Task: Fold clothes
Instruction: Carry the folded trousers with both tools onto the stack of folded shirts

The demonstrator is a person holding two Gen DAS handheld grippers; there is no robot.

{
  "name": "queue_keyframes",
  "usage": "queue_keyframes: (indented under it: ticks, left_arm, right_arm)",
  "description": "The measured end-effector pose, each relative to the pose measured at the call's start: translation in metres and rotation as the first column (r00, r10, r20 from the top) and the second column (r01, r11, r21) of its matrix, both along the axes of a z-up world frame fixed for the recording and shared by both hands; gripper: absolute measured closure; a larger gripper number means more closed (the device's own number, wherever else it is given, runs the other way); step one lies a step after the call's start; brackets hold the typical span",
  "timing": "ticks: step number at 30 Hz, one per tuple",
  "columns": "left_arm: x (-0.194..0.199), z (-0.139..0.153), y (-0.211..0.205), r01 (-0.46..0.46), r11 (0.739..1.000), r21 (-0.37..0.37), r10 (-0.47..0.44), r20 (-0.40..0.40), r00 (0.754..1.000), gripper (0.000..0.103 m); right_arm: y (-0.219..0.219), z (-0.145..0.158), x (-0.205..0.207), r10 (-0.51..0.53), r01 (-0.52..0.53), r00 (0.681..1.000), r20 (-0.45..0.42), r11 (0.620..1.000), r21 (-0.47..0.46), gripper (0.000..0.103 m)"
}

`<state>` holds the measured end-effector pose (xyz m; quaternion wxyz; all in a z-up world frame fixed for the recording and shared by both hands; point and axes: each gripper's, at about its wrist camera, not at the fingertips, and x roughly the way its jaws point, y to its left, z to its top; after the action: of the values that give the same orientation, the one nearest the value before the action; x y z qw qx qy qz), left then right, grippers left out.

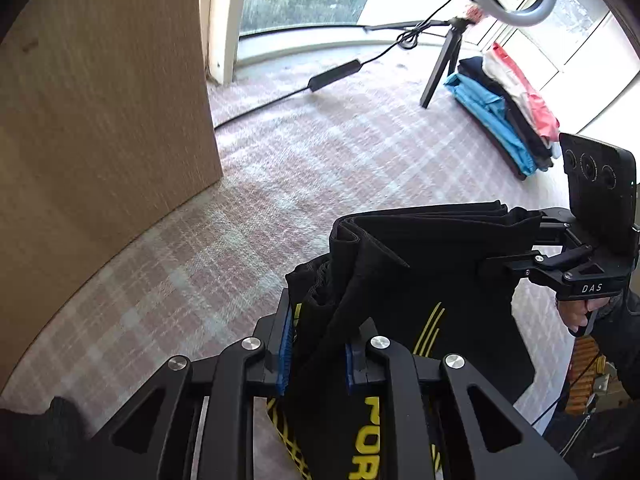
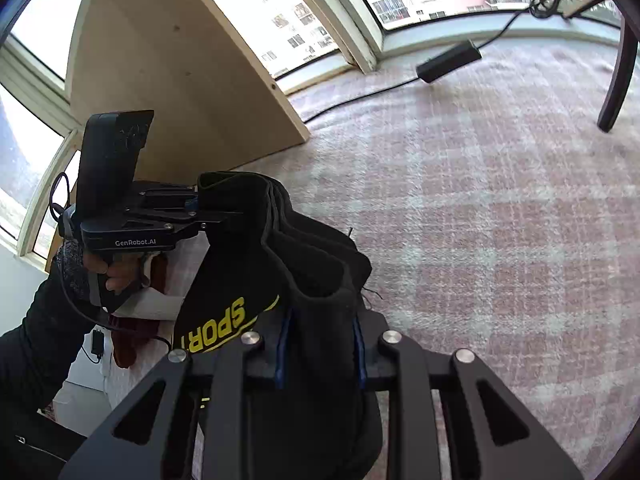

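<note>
A black garment (image 1: 420, 264) with yellow lettering hangs folded in several layers between my two grippers, above the checked surface. My left gripper (image 1: 318, 354) is shut on one end of the black garment, its blue pads pressing the bunched cloth. My right gripper (image 1: 520, 236) is shut on the other end at the right. In the right wrist view the garment (image 2: 280, 248) fills the space between my right gripper (image 2: 320, 352) and my left gripper (image 2: 200, 212), which sits to the left, held by a hand.
A pink and white checked cloth (image 1: 280, 184) covers the surface below. A stack of folded clothes (image 1: 508, 108) lies at the far right by a tripod leg (image 1: 440, 68). A wooden panel (image 1: 100, 112) stands at the left. A black cable with a box (image 1: 334, 74) runs across the back.
</note>
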<state>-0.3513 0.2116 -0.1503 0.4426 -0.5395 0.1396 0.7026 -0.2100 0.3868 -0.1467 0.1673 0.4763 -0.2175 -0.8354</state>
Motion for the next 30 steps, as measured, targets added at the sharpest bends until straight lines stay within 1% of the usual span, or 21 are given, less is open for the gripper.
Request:
queue_keyframes:
  ticks: [3, 6, 9, 12, 13, 15, 18, 21, 24, 26, 28, 30]
  left_arm:
    - [0.026, 0.044, -0.013, 0.022, 0.998, 0.060, -0.018, -0.068, 0.998, 0.085]
    - [0.057, 0.093, -0.022, 0.065, 0.992, 0.108, -0.050, -0.132, 0.990, 0.085]
    - [0.091, 0.135, -0.017, 0.134, 0.981, 0.137, -0.108, -0.181, 0.977, 0.085]
    - [0.124, 0.167, -0.002, 0.214, 0.964, 0.158, -0.176, -0.226, 0.958, 0.085]
    - [0.133, 0.174, 0.006, 0.237, 0.958, 0.162, -0.196, -0.232, 0.953, 0.085]
    - [0.148, 0.181, 0.027, 0.260, 0.951, 0.169, -0.222, -0.216, 0.951, 0.085]
    - [0.171, 0.186, 0.064, 0.288, 0.944, 0.160, -0.256, -0.194, 0.947, 0.085]
    - [0.193, 0.188, 0.106, 0.303, 0.943, 0.139, -0.277, -0.179, 0.944, 0.085]
    - [0.209, 0.188, 0.150, 0.298, 0.946, 0.125, -0.277, -0.160, 0.947, 0.085]
    - [0.219, 0.189, 0.180, 0.287, 0.952, 0.107, -0.268, -0.161, 0.950, 0.085]
    - [0.228, 0.190, 0.212, 0.278, 0.955, 0.101, -0.263, -0.140, 0.955, 0.085]
    - [0.231, 0.197, 0.246, 0.258, 0.962, 0.089, -0.243, -0.152, 0.958, 0.085]
  right_arm:
    - [-0.014, 0.042, 0.030, 0.013, -0.011, 0.997, -0.077, 1.000, 0.028, 0.080]
    - [-0.026, 0.089, 0.072, 0.015, -0.005, 0.988, -0.152, 0.998, 0.066, 0.080]
    - [-0.030, 0.129, 0.118, -0.007, 0.027, 0.978, -0.209, 0.996, 0.090, 0.080]
    - [-0.020, 0.159, 0.158, -0.058, 0.087, 0.972, -0.229, 0.989, 0.121, 0.080]
    - [-0.015, 0.167, 0.170, -0.076, 0.109, 0.970, -0.232, 0.985, 0.132, 0.080]
    - [0.003, 0.179, 0.189, -0.120, 0.155, 0.968, -0.218, 0.976, 0.151, 0.080]
    - [0.037, 0.190, 0.205, -0.198, 0.223, 0.968, -0.151, 0.960, 0.170, 0.080]
    - [0.073, 0.196, 0.214, -0.232, 0.250, 0.967, -0.106, 0.945, 0.211, 0.080]
    - [0.113, 0.198, 0.223, -0.241, 0.252, 0.968, -0.074, 0.938, 0.238, 0.080]
    - [0.144, 0.197, 0.230, -0.224, 0.232, 0.973, -0.060, 0.943, 0.240, 0.080]
    - [0.177, 0.197, 0.236, -0.200, 0.207, 0.978, -0.053, 0.949, 0.239, 0.080]
    - [0.212, 0.198, 0.235, -0.183, 0.186, 0.982, -0.035, 0.953, 0.238, 0.080]
